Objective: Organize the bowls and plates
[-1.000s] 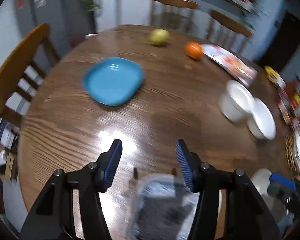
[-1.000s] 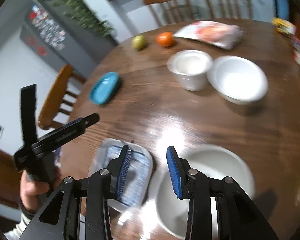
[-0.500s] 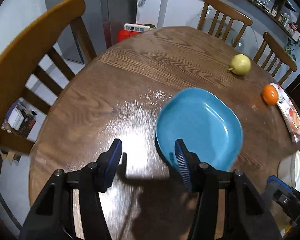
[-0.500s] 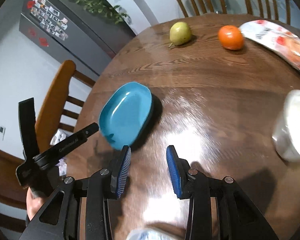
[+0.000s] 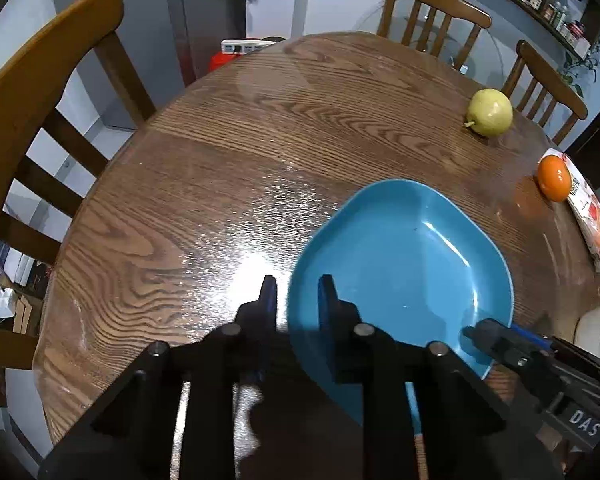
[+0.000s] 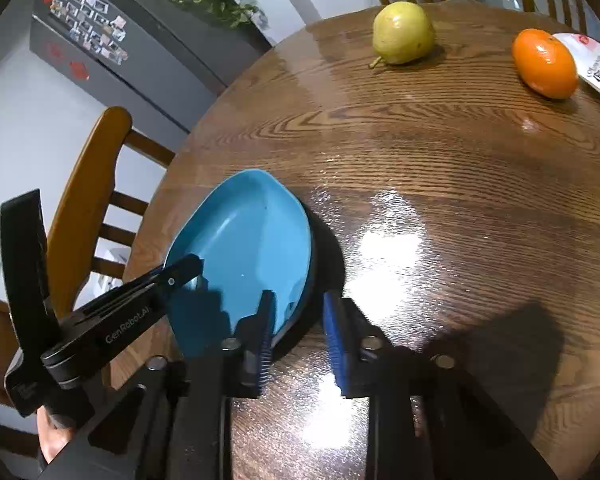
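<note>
The left claw [image 5: 293, 292] has just been narrowing and now clenches the near-left rim of the blue rounded-square plastic plate [image 5: 412, 264], one finger outside the rim and one over the dish. The right claw [image 6: 298, 312] has likewise just been narrowing to a small gap and straddles the plate's opposite near edge, its left finger over the dish and its right finger on the outer side; whether its pads actually press the rim cannot be told. The plate sits on the round wooden desk [image 5: 228, 152] with that side tipped up off the wood, one corner pointing away toward the yellow pear [image 5: 490, 112] and the orange mandarin [image 5: 555, 177].
</note>
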